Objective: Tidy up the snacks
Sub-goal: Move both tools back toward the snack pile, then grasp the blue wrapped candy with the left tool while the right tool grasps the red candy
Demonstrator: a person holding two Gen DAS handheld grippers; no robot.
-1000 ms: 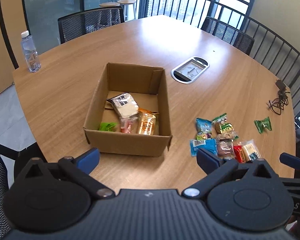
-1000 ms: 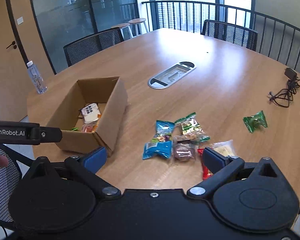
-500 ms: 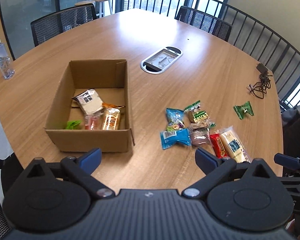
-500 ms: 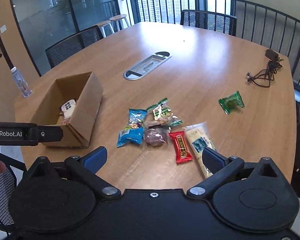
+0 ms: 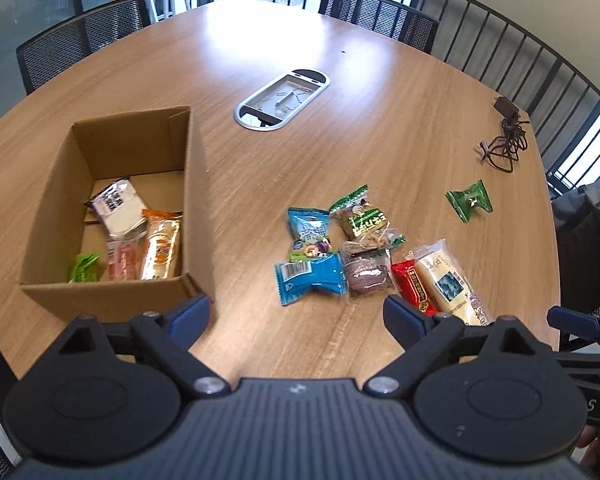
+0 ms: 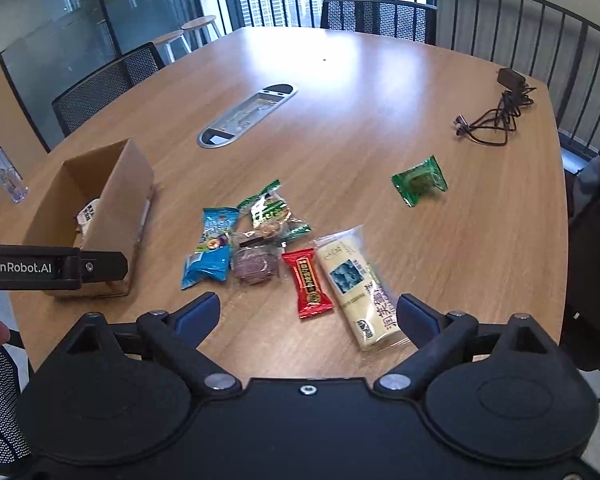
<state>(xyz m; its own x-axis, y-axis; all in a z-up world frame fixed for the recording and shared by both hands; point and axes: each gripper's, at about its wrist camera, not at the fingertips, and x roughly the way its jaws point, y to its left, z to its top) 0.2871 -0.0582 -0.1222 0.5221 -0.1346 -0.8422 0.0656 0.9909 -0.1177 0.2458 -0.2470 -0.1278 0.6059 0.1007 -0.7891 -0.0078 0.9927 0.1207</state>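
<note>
An open cardboard box (image 5: 198,184) (image 6: 128,192) on the wooden table holds several snack packets (image 5: 148,240). To its right lies a loose heap of snacks: blue packets (image 5: 310,276) (image 6: 212,248), a green one (image 5: 360,216), a brown one (image 6: 256,266), a red bar (image 5: 414,288) (image 6: 308,284) and a long pale packet (image 5: 448,284) (image 6: 356,288). A single green packet (image 5: 470,200) (image 6: 420,180) lies apart, farther right. My left gripper (image 5: 296,316) hovers before the heap, jaws closing, nothing between them. My right gripper (image 6: 308,314) hovers over the red bar and pale packet, jaws closing, pressing on nothing.
A metal cable hatch (image 5: 282,100) (image 6: 246,114) is set in the table's middle. A black adapter and cable (image 5: 504,136) (image 6: 496,112) lie at the far right edge. Chairs (image 5: 80,36) ring the table; a water bottle (image 6: 6,178) stands far left. The left gripper's side (image 6: 52,266) crosses the right wrist view.
Both grippers have moved rightward and lower, from the box toward the snack heap. The box has slid left in both views. Both pairs of jaws stand slightly narrower.
</note>
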